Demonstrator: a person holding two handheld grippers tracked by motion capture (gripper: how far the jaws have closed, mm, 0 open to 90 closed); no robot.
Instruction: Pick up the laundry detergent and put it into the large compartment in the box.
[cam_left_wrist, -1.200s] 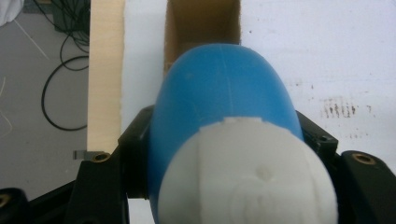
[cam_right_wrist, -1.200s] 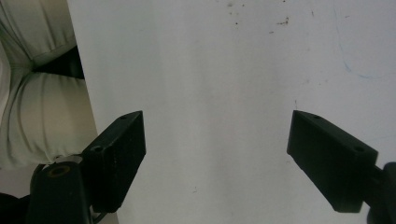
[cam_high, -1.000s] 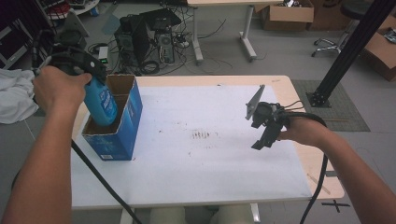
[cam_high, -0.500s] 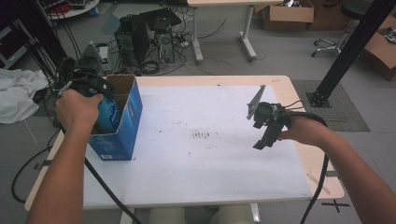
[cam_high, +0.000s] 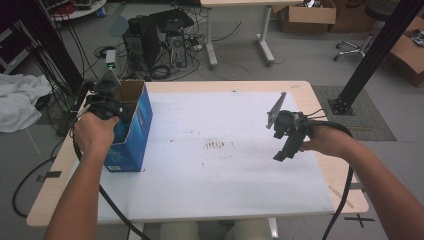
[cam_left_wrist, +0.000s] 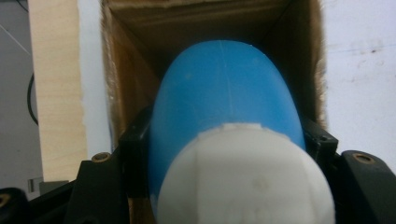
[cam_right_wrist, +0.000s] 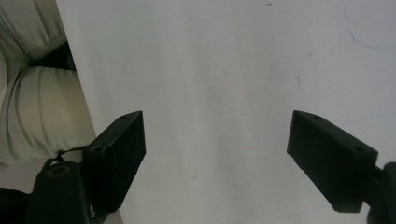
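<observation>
The left tool (cam_left_wrist: 224, 154) grips a blue bottle (cam_left_wrist: 224, 102), sunk into the open blue box (cam_high: 132, 130) by the bench's (cam_high: 225, 200) left edge; the right tool (cam_right_wrist: 215, 158) hovers wide over open white surface

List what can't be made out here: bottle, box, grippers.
- Blue bottle: lower end hidden inside the box, left gripper view; whether it touches the bottom can't be told.
- Bottle in the high view: covered by the left hand and box wall.
- Left gripper: fingers mostly hidden behind the bottle.
- Print on the box's blue side: too small, high view.
- Right gripper: bases cut off by the bottom edge, right gripper view.
</observation>
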